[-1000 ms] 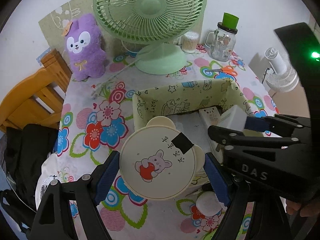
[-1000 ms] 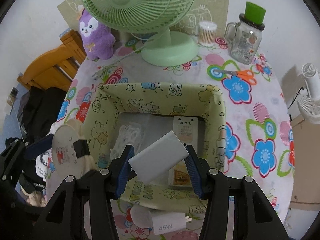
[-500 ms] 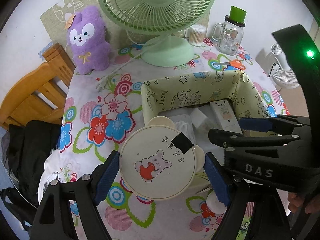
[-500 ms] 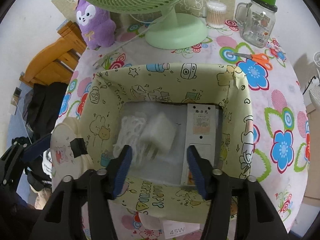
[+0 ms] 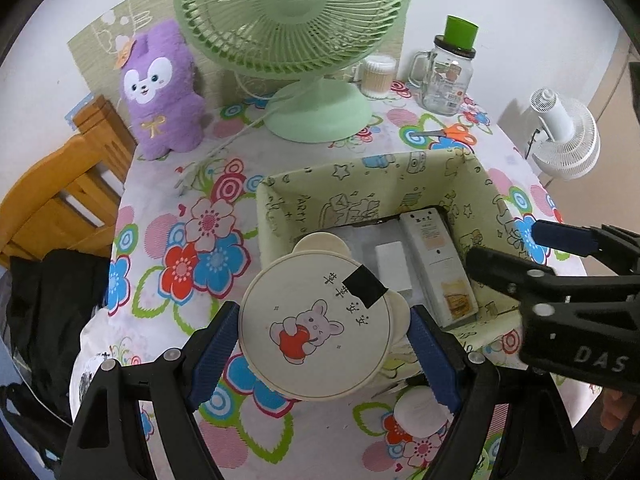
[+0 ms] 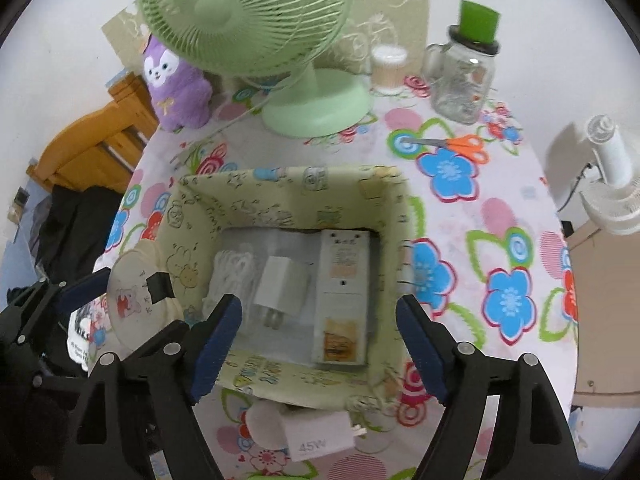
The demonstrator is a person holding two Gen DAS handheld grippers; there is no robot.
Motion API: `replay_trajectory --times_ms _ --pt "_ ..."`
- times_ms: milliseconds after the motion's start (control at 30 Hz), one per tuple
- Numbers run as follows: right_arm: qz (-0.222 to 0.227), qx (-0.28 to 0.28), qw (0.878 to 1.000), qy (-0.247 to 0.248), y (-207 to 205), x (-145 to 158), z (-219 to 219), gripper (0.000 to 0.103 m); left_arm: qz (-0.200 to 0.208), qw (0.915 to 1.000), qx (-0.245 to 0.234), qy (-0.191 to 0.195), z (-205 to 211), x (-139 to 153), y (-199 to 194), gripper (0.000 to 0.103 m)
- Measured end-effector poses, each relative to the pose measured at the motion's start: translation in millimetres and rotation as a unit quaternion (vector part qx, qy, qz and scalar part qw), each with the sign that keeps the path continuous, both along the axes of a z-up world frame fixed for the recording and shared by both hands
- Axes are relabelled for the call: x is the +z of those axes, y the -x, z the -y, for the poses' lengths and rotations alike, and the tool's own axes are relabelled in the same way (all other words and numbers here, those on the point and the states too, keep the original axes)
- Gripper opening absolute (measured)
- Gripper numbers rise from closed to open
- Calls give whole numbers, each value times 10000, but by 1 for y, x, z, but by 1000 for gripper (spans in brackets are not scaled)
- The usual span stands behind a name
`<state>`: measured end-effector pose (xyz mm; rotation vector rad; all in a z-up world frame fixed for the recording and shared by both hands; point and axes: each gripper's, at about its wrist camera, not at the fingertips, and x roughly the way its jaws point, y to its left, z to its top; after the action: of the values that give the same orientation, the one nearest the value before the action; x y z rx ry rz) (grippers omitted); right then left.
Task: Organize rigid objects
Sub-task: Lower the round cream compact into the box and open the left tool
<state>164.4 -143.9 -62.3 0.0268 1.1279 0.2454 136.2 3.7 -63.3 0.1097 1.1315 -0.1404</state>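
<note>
Both views are fisheye cameras mounted behind the tongs, looking steeply down and forward along the fingers.

The left wrist view sits close above the near-left corner of the fabric bin [image 5: 472,184], with the right tongs [image 5: 516,248] crossing its right edge.

The right wrist view looks almost straight into the bin [image 6: 400,216].

Both share the bin, the green fan [image 5: 296,32] and the floral bench [image 5: 168,208].

Both tools are black plastic frames with silver screws and ribbed blue pads; the right tool [image 5: 568,264] bears white "DAS" lettering.
</note>
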Motion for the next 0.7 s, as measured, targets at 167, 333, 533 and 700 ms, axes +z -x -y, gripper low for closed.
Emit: replay_trajectory --times_ms 167,333,533,700 --pt "-7 -275 9996 -32 4 -1 18 82 -33 9999 -107 -15 8 -5 -6 85" --pt "-30 -438 9990 -20 6 -4 30 82 -97 9997 -198 -99 14 -14 -12 85" --pt "-118 -544 9984 -22 4 -12 38 82 -15 9992 -314 -238 24 -19 -20 85" --pt "-135 -572 9983 -12 -2 -16 41 82 -166 9995 -275 -41 26 -25 -31 85"
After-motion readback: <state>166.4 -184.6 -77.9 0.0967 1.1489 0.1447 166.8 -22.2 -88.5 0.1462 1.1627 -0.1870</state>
